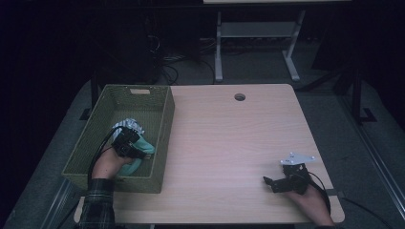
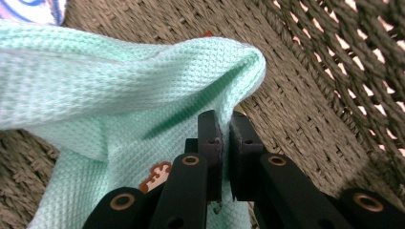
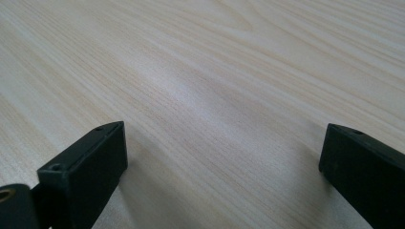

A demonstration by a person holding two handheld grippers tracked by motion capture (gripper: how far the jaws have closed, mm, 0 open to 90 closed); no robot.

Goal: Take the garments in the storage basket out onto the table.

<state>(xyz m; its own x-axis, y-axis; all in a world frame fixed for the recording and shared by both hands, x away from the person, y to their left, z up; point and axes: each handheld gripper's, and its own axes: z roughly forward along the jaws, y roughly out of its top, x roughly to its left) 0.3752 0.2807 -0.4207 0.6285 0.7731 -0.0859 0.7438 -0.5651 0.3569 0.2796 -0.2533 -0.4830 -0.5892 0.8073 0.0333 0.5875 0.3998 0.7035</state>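
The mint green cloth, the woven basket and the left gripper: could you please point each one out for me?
mint green cloth (image 2: 119, 86), left gripper view, on its raised fold.
woven basket (image 1: 165, 138), high view, on its right wall.
left gripper (image 2: 225, 126), left gripper view, between its fingertips, shut on the cloth.

The tabletop (image 1: 229, 138) lies bare from the basket (image 1: 165, 143) across to its right edge, with one small hole (image 1: 239, 97) near the far side, so a gripper could sweep that stretch freely. The right gripper (image 1: 268, 181) sits at the near right corner, wood bare ahead of it. The basket walls fence the left side; entry is from above. Inside, the cloth (image 2: 119, 90) and left gripper (image 2: 224, 138) crowd the near half; the far half is roomier.
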